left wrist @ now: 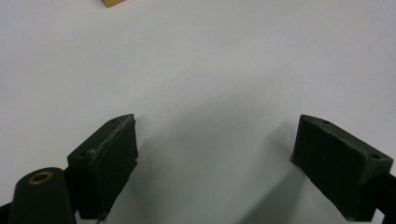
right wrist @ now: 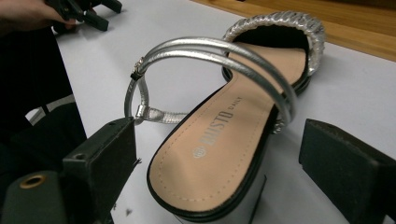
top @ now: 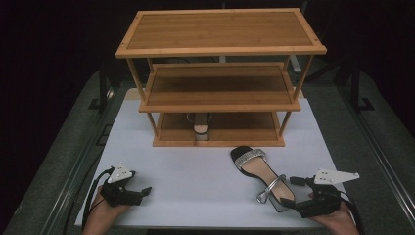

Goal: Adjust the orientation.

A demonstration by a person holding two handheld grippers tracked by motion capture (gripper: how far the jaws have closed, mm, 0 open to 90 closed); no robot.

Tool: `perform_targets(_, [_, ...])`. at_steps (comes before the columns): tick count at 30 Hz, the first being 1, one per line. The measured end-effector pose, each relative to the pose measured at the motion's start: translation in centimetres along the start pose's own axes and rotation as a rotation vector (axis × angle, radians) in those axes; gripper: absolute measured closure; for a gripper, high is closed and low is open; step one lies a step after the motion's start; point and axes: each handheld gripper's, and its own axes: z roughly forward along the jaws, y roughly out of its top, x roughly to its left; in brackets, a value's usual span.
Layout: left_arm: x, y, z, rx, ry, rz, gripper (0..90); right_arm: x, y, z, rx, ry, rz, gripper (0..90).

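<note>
**Right claw lines up on the sandal's heel**

The sandal (top: pixel 258 177) lies on the white table (top: pixel 195 181) in front of the rack (top: pixel 220 78), its toe towards the rack and its heel towards the person. That heel-first lie suits a grab from the near side, and its mate (top: pixel 200 128) already stands on the rack's bottom shelf, so the work in hand is probably to shelve this one beside it.

The right gripper (right wrist: pixel 217 163) is wide open, its jaws flanking the heel end. In the right gripper view both jaws stand clear of the sole; the left one sits just beside the silver strap (right wrist: pixel 219 53), though whether it touches is hard to tell. Nothing is gripped yet.

The left gripper (left wrist: pixel 215 154) is also open and empty, over bare table, well apart from the sandal. It looks parked, leaving the pick to the right hand.
</note>
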Motion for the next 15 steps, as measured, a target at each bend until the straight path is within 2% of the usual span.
perform_targets(6, [0.0,0.0,0.0,0.001,0.0,0.001,12.9,-0.3,-0.8,1.6,0.046,0.009,-0.021,6.6])
perform_targets(15, [0.0,0.0,0.0,0.001,0.0,0.0,12.8,-0.6,-0.7,2.9,0.114,0.025,-0.047,8.6])
